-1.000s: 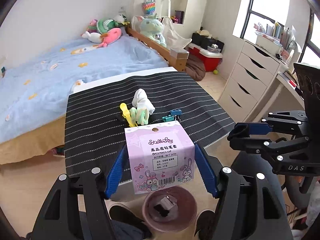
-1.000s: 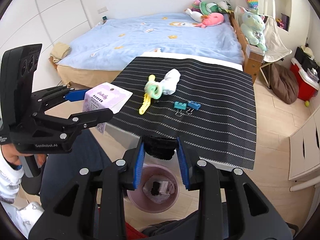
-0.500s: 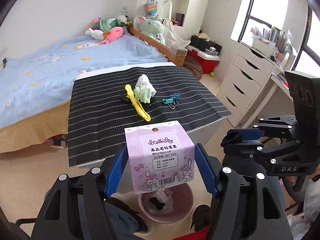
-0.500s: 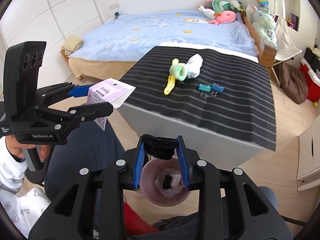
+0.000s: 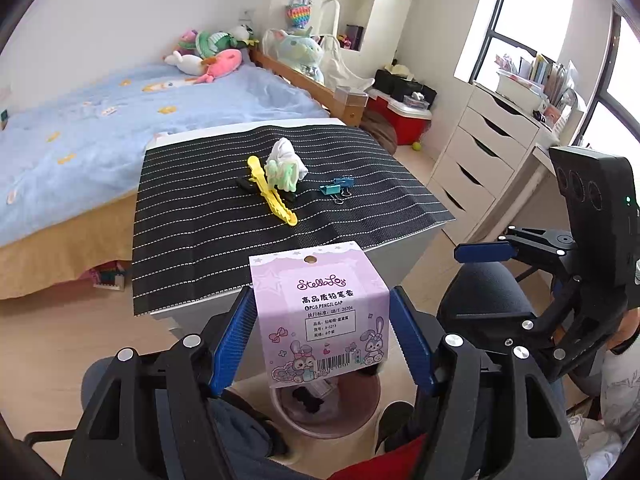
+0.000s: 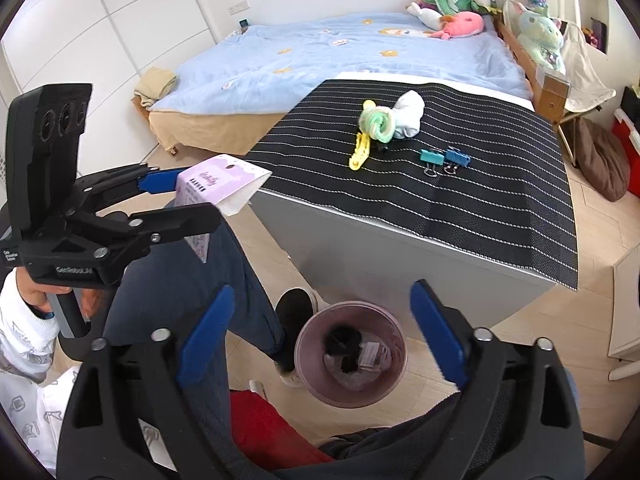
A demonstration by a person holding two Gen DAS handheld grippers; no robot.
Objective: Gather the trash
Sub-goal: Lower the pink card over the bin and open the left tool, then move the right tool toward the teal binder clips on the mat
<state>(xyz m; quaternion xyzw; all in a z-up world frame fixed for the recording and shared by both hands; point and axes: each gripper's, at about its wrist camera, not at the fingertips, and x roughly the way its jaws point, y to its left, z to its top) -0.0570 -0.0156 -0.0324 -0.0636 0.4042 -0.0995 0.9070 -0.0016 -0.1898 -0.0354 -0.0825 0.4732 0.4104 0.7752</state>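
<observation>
The left gripper clamps a lilac cardboard pencil-cap box above the round pink plastic bin on the floor; the right gripper hangs open, empty. Release comes next.

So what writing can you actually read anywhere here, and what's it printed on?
"StellaLou" and "PCS PENCIL CAP": purple packet held in the left gripper.
The packet's Chinese lines, small table and barcode digits: too small to read reliably.
"GenRobot.AI": left gripper's body, seen from the right wrist.
</observation>
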